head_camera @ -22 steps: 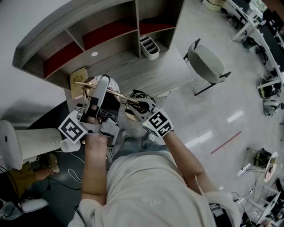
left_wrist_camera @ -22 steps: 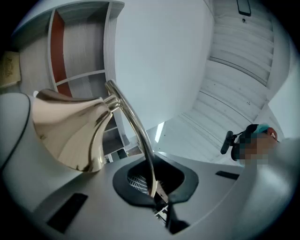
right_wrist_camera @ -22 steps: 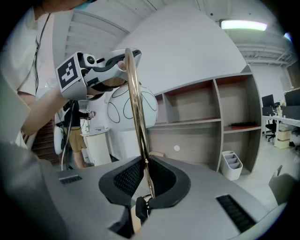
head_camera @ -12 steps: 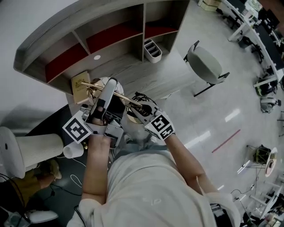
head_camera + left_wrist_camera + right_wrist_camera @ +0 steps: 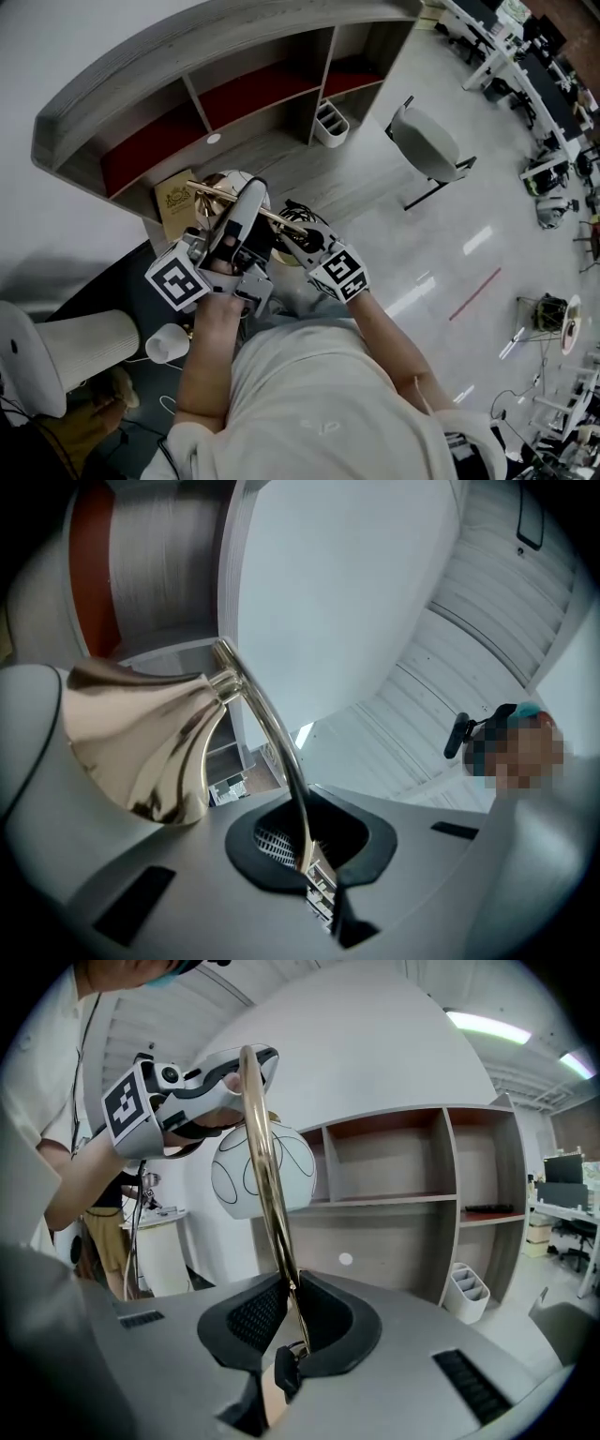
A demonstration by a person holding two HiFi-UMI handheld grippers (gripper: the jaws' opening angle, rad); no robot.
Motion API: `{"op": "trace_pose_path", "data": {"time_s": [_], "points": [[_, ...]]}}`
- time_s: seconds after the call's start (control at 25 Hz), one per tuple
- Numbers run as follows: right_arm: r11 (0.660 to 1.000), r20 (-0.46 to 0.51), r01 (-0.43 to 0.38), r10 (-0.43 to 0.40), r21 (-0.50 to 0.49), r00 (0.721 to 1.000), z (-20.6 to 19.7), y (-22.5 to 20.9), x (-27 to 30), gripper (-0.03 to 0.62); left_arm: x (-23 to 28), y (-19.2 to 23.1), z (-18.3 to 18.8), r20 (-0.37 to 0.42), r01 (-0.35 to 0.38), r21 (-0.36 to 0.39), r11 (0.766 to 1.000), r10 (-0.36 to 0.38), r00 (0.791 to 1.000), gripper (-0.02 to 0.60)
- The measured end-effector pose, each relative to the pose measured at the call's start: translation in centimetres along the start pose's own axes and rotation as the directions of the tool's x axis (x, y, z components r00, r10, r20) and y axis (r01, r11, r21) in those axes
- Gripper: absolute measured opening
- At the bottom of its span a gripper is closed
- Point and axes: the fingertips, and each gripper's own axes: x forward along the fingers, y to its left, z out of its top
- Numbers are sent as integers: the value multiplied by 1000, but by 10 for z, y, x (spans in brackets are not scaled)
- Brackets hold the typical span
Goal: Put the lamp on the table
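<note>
The left gripper and right gripper each have jaws clamped on the brass stem of the globe lamp, beside the wooden table.

Open-plan office, maybe a lab: workstation rows at far side, grey chair, polished floor (ceiling strip lights overhead).

Both arms reach forward, close together. The left tool tilts up. It and the right tool each pinch the lamp's thin rod.
</note>
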Motion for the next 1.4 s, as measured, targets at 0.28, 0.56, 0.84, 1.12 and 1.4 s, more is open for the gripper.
{"op": "trace_pose_path", "data": {"time_s": [0.28, 0.56, 0.84, 1.12, 1.4], "points": [[1000, -9, 20, -20, 13, 1000, 7, -2, 27, 66, -5, 13, 24, -6, -3, -8, 1000, 3, 1000, 14], [999, -26, -19, 20, 30, 999, 3, -44, 43, 67, 25, 47, 28, 23, -51, 6, 999, 50, 998, 14], [993, -69, -117, 118, 15, 991, -1, -93, 48, 66, 70, 84, 24, 72, -150, 43, 988, 147, 987, 14], [980, -89, -199, 199, 11, 976, -1, -149, 48, 66, 114, 113, 18, 139, -222, 68, 973, 211, 967, 14], [957, -109, -290, 287, -6, 952, -2, -194, 49, 66, 148, 137, 15, 228, -277, 83, 957, 253, 940, 14]]}}
